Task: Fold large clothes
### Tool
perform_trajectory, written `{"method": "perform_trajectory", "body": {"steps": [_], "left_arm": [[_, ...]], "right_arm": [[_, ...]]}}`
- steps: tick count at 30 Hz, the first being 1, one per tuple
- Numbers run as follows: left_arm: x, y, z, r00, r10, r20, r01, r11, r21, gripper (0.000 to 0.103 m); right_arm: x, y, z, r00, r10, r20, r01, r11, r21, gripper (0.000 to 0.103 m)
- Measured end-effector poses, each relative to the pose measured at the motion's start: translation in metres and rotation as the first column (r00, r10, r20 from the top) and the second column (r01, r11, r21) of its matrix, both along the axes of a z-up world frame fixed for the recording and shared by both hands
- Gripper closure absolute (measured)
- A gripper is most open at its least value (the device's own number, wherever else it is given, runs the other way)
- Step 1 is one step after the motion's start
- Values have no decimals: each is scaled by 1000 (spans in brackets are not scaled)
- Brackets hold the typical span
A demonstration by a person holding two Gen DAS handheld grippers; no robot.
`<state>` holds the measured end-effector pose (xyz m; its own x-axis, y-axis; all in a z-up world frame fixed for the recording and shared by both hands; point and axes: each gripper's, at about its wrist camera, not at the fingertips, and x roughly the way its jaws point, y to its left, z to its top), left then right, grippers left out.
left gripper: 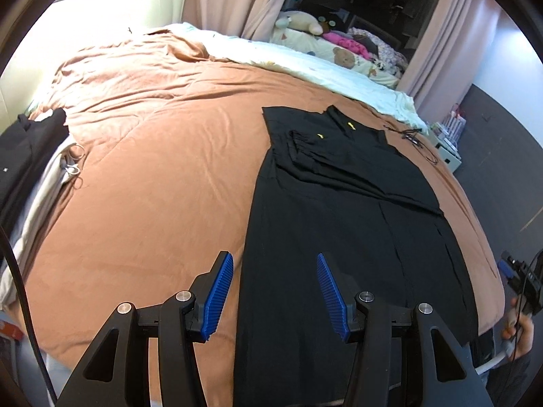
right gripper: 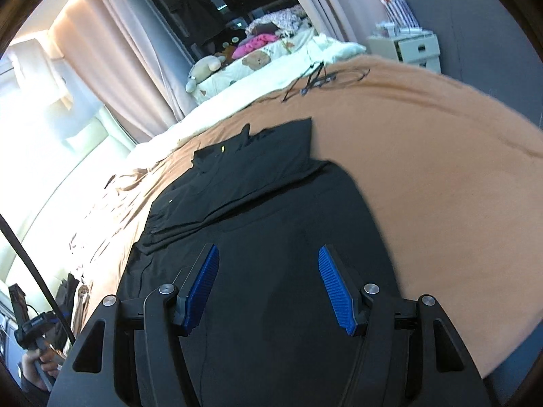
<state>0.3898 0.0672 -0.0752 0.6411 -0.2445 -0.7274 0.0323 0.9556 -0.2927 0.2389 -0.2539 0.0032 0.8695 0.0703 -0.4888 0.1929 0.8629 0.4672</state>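
Note:
A large black garment [left gripper: 339, 224] lies flat on the brown bedspread [left gripper: 152, 156], its sleeves folded in across the upper part and a small yellow mark near the collar. It also shows in the right wrist view [right gripper: 264, 237]. My left gripper [left gripper: 275, 271] is open and empty, above the garment's near left edge. My right gripper [right gripper: 268, 271] is open and empty, above the garment's lower part. The right gripper also shows at the left wrist view's right edge [left gripper: 519, 278].
A pile of black and grey clothes [left gripper: 30, 169] lies at the bed's left side. A white quilt [left gripper: 305, 64] with soft toys [left gripper: 298, 22] lies at the far side. A black cable [right gripper: 319, 78] lies on the bedspread. White drawers [right gripper: 410, 47] stand beyond the bed.

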Motion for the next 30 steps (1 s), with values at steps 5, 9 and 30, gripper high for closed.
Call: {"method": "perform_trajectory", "body": {"steps": [5,9,30], "left_arm": [[-23,-4,7,999,-39,17,38,999,39,35],[-48,-2,12,997,-45,69,40,996,79,11],[-90,-4,-57,993,-104,-48,103,994,-30,6]], "right_arm": [[-27,-7,20,1000,-5,-31,2,996,-94,44],[-55,-1,29,997,-66,-25,61,982,-180,44],[-76,37,-38,971,66,-231,-125,960,-250,44]]}}
